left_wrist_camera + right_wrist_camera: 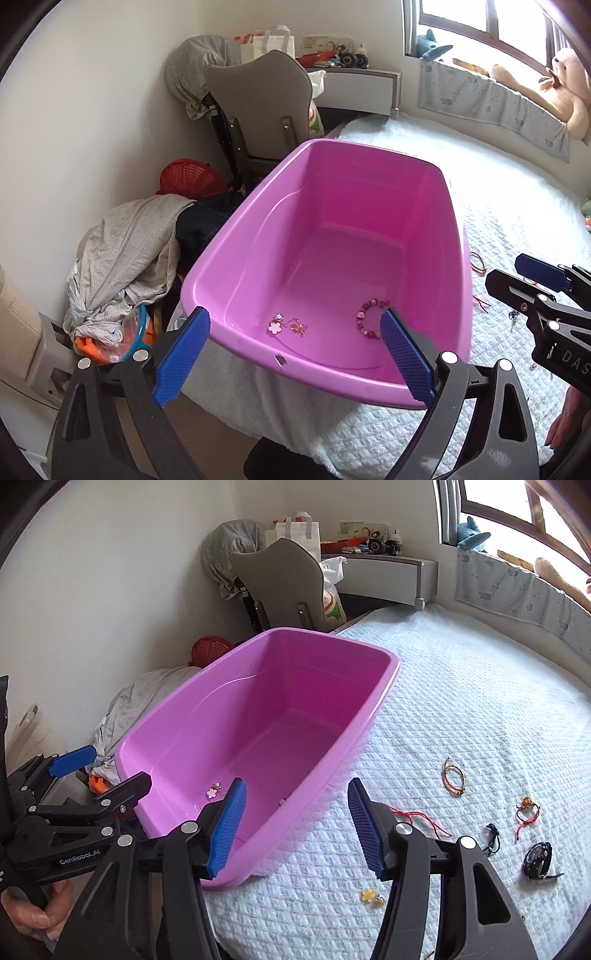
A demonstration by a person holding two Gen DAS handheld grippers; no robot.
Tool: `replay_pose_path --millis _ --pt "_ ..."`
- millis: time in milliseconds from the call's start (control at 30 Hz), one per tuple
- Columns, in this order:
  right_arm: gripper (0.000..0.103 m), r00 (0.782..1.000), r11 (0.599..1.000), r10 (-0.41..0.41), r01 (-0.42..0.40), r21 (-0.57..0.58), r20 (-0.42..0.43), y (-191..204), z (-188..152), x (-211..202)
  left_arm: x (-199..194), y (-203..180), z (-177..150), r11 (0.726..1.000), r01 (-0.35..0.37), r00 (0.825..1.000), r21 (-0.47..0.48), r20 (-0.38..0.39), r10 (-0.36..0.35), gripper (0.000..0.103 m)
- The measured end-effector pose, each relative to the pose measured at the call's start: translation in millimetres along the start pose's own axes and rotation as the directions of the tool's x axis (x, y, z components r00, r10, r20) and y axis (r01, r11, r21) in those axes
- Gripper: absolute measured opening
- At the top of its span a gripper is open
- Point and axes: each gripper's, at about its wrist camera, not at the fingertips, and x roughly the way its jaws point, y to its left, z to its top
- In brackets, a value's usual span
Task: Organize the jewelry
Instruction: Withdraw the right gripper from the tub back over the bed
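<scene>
A pink plastic tub [236, 266] [177, 720] sits on the bed's near left corner. Inside it lie a flower charm chain [286, 325] [212, 792] and a purple bead bracelet [367, 319]. My left gripper [295, 354] is open and empty over the tub's near rim. My right gripper [295, 827] is open and empty, straddling the tub's right rim. On the bedspread to the right lie a gold bangle [453, 781], a red cord [421, 821], a red charm bracelet [527, 810], a black watch [538, 854], a small black piece [492, 836] and a yellow flower charm [369, 895].
A white quilted bedspread [461, 701] covers the bed. Left of the bed are piled clothes [129, 251], a red basket [188, 179] and a grey chair [262, 110]. A cluttered shelf stands at the back; plush toys sit on the window sill [554, 88].
</scene>
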Motion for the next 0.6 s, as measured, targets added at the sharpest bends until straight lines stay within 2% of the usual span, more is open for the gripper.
replay_pose_path --millis 200,367,600 --pt "0.058 0.999 0.998 -0.027 0.025 0.059 0.033 -22.2 -21.1 -21.6 -16.0 -19.0 -10.6 0.998 0.034 0.999 0.048 0.029 -0.035 0.093" --pt "0.059 0.997 0.985 -0.072 0.065 0.159 0.040 -54.1 -60.8 -39.8 -25.0 -46.0 -24.9 0.988 0.098 0.993 0.118 0.050 -0.104 0.095" --pt "0.059 0.978 0.939 -0.209 0.202 0.277 -0.004 -100.9 -132.6 -70.9 -22.4 -91.0 -54.5 0.952 0.206 0.976 0.228 0.017 -0.215 0.096"
